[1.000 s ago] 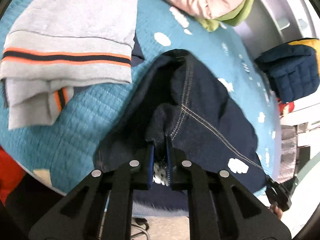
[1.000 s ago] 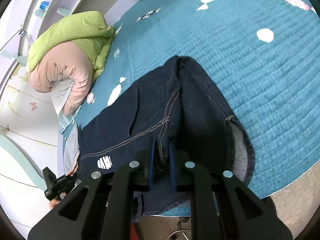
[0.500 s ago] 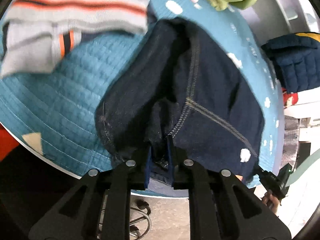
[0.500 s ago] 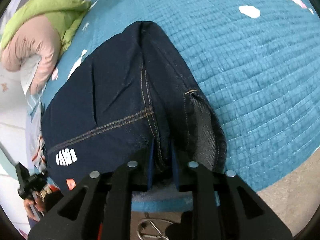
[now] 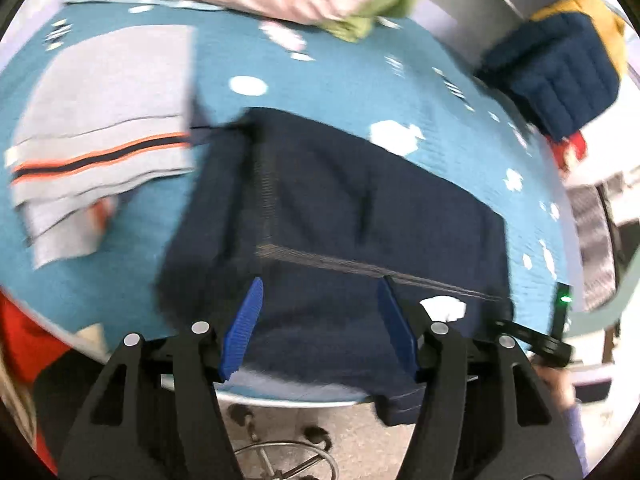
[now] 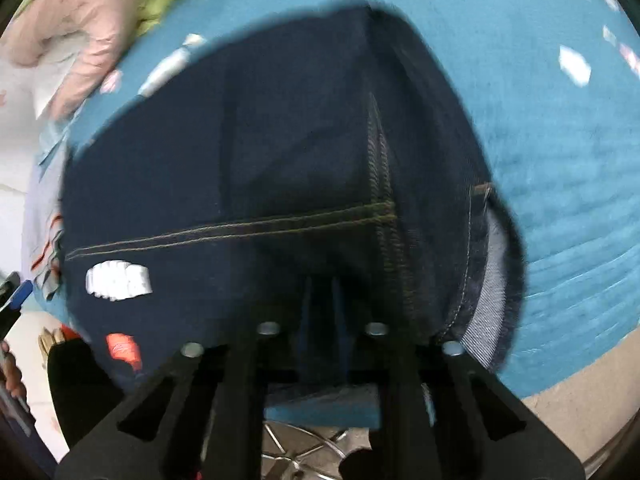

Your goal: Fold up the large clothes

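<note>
The folded dark jeans (image 5: 352, 216) lie on the teal quilted surface (image 5: 328, 92), their near hem overhanging its front edge, the long axis running along that edge. The left gripper (image 5: 320, 320) hovers just above this hem; its jaws have just been opening and now stand wide, the denim below them and gripped by neither pad. The right gripper (image 6: 320, 304) is pinched tight on the jeans' near hem, so it is the nearer one for the next fold. A grey striped sweater (image 5: 104, 136) lies beside the jeans, toward the surface's left edge.
</note>
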A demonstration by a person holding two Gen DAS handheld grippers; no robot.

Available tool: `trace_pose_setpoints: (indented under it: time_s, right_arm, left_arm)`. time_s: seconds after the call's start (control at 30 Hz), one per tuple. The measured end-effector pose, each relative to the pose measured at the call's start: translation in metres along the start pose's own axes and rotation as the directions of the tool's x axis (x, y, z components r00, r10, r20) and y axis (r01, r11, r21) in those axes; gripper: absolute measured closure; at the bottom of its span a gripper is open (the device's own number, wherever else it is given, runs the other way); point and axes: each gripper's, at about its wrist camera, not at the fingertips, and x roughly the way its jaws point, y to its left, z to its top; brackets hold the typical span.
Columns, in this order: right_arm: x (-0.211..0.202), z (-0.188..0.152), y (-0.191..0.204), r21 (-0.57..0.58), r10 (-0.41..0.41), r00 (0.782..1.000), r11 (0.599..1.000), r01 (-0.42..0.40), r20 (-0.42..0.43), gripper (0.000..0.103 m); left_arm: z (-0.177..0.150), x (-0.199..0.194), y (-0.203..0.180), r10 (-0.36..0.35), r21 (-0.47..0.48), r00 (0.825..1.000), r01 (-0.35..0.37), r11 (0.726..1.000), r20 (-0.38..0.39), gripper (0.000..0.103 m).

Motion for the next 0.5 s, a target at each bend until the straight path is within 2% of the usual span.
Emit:
trace_pose_setpoints:
  time_s: [0.03, 0.07, 0.13, 0.2, 0.23, 0.27, 0.37, 0.43, 0.5]
  right_arm:
    - [-0.002, 0.001, -0.001, 0.013, 0.008, 1.0, 1.0, -0.008, -0.005, 0.101]
    - [-0.005, 0.002, 0.001, 0.006, 0.002, 1.0, 1.0, -0.002, -0.011, 0.101]
    - [-0.017, 0.003, 0.011, -0.01, -0.025, 1.0, 1.0, 0.025, 0.003, 0.097]
    - [-0.035, 0.007, 0.026, -0.037, -0.002, 0.999, 0.999, 0.004, 0.055, 0.097]
    - [-0.043, 0.011, 0.039, -0.051, 0.031, 0.996, 0.998, -0.027, 0.084, 0.097]
    - [-0.048, 0.016, 0.056, -0.07, 0.075, 0.992, 0.995, -0.068, 0.106, 0.097]
    - [-0.046, 0.036, 0.11, -0.151, 0.159, 0.978, 0.979, -0.139, 0.134, 0.097]
    - [-0.034, 0.052, 0.144, -0.195, 0.188, 0.973, 0.968, -0.16, 0.135, 0.097]
    - [-0.02, 0.066, 0.169, -0.218, 0.201, 0.972, 0.96, -0.173, 0.118, 0.097]
  left_arm:
    - [0.006, 0.011, -0.004, -0.042, 0.004, 0.999, 0.042, 0.999, -0.007, 0.043]
    - [0.013, 0.023, -0.008, -0.046, 0.004, 0.999, 0.046, 0.999, -0.005, 0.042]
    - [0.022, 0.047, -0.009, -0.008, 0.02, 1.0, 0.008, 1.0, -0.017, 0.042]
    - [0.026, 0.086, 0.004, 0.061, -0.013, 0.991, -0.063, 0.998, -0.118, 0.041]
    - [0.025, 0.1, 0.011, 0.049, -0.044, 0.987, -0.056, 0.997, -0.154, 0.041]
    - [0.024, 0.109, 0.016, 0.033, -0.042, 0.987, -0.04, 0.998, -0.155, 0.041]
    - [0.024, 0.109, 0.009, 0.044, 0.043, 0.987, -0.038, 0.998, -0.153, 0.039]
    - [0.024, 0.106, 0.012, 0.021, 0.034, 0.989, -0.017, 0.999, -0.148, 0.039]
    - [0.026, 0.096, 0.019, -0.027, -0.017, 0.992, 0.025, 1.0, -0.123, 0.039]
